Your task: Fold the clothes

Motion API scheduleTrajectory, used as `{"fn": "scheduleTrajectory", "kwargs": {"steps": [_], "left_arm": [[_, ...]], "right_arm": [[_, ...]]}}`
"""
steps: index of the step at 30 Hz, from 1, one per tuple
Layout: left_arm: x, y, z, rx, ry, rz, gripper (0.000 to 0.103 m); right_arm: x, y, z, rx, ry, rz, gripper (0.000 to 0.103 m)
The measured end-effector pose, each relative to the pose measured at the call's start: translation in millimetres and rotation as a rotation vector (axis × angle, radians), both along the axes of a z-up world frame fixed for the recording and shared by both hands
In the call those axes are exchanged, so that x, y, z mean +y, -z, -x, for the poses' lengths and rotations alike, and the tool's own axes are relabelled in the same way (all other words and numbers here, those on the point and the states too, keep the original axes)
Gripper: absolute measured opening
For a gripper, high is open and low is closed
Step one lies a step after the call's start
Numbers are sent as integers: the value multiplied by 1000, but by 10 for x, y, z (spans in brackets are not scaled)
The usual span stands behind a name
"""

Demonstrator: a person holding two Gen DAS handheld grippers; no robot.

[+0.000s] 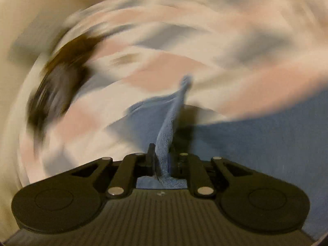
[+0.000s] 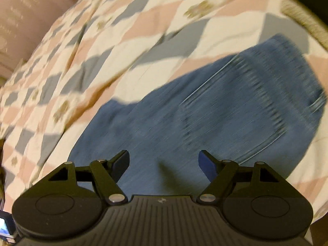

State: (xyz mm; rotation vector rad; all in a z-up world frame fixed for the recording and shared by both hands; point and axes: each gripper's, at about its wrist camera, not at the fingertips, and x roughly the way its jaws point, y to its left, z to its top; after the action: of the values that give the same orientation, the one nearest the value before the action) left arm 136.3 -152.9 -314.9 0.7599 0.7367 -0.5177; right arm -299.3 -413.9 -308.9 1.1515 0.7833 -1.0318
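Note:
A blue garment [image 2: 215, 110] of denim-like cloth lies spread on a bed cover [image 2: 127, 41] with a pink, grey and white diamond pattern. In the left wrist view my left gripper [image 1: 162, 160] is shut on a ridge of the blue garment [image 1: 170, 127], which rises between the black fingers and trails off ahead; the rest of that view is smeared by motion. In the right wrist view my right gripper [image 2: 164, 164] hangs open just above the blue cloth, its fingers [image 2: 121, 162] wide apart with nothing between them.
The patterned bed cover fills most of both views. A pinkish padded headboard or wall [image 2: 22, 10] runs along the upper left. A dark blurred object [image 1: 59, 82] lies on the cover at the left. A woven tan edge [image 2: 303, 18] shows at the upper right.

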Motion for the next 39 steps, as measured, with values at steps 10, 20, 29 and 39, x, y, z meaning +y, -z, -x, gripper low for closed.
{"fn": "scheduleTrajectory", "kwargs": {"steps": [10,20,29,39], "left_arm": [[1935,287,-462,517,-664,520,14],[2219,68,-621,494,-575,544,1],[1944,391,-697,487,-434,247,7],[1721,375,-618,421,-418,105,10]], "right_arm": [[162,228,-547,-1,-14,-131,78],[439,308,-609,101,-65,-153,83],[498,286,-108,115,38,-136,83],[321,93,1496,-26,427,-13,66]]}}
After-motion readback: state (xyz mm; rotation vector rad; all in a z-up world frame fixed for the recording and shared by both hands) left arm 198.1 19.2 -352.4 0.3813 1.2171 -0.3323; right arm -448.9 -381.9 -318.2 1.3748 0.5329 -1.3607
